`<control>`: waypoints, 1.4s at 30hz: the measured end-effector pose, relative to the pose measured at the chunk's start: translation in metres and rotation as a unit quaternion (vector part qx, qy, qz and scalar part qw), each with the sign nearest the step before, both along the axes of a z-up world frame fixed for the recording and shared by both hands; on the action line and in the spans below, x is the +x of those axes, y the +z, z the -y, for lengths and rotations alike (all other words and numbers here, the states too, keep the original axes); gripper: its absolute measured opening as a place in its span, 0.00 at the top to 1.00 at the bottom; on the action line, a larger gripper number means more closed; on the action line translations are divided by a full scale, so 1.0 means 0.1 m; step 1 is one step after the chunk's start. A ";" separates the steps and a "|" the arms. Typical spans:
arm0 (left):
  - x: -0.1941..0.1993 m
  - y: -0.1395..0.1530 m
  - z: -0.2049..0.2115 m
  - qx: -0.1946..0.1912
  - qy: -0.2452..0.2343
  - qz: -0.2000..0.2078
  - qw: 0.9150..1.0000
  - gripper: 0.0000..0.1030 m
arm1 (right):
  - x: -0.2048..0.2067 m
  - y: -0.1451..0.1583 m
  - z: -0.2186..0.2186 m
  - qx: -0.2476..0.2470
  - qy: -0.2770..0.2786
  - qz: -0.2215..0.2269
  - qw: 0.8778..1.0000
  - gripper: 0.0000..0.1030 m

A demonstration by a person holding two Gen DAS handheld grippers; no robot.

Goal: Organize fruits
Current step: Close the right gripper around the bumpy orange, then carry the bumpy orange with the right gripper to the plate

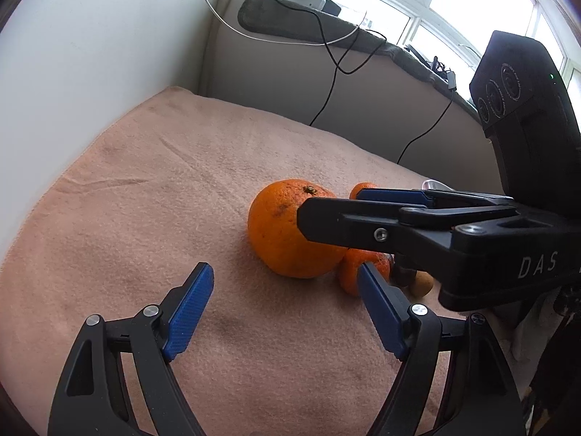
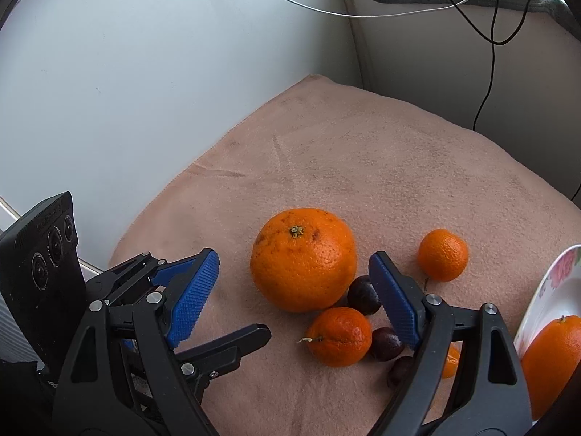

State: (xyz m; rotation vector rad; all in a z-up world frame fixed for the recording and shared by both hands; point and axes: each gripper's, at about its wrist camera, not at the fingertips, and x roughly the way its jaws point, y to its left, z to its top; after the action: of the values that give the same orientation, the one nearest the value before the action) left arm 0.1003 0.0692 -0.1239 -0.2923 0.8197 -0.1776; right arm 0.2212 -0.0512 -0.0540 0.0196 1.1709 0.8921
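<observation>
A large orange [image 2: 303, 258] sits on the pink towel [image 2: 363, 167]; it also shows in the left wrist view [image 1: 279, 229]. Two mandarins [image 2: 339, 337] [image 2: 442, 255] and several dark round fruits [image 2: 363, 295] lie beside it. A flowered plate [image 2: 552, 290] at the right edge holds another orange [image 2: 555, 359]. My right gripper [image 2: 294, 279] is open, just above and in front of the large orange, empty. My left gripper [image 1: 287, 283] is open and empty, short of the large orange. A small tan fruit [image 1: 421, 283] lies under the right gripper body.
A white wall [image 2: 145, 72] borders the towel on the left. A ledge with a grey cloth [image 1: 308, 25] and hanging cables [image 1: 326, 83] runs behind. The towel's left half [image 1: 127, 200] is bare.
</observation>
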 end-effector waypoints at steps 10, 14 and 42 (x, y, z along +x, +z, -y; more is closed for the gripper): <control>0.11 -0.06 0.02 -0.029 -0.010 -0.015 0.999 0.32 | 0.02 -0.12 -0.14 -0.012 0.028 -0.009 1.000 0.16; 0.15 -0.08 0.02 -0.039 -0.012 -0.021 0.999 0.33 | 0.04 -0.16 -0.16 -0.016 0.030 -0.012 0.999 0.18; 0.16 0.02 0.05 -0.051 -0.024 -0.007 0.998 0.43 | -0.07 -0.04 -0.09 -0.030 0.033 0.023 0.999 0.27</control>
State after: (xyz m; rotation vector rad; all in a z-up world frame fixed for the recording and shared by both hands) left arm 0.1168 0.0642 -0.1220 -0.3708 0.8338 -0.2622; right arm 0.2142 -0.0422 -0.0578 -0.0880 1.1606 0.9114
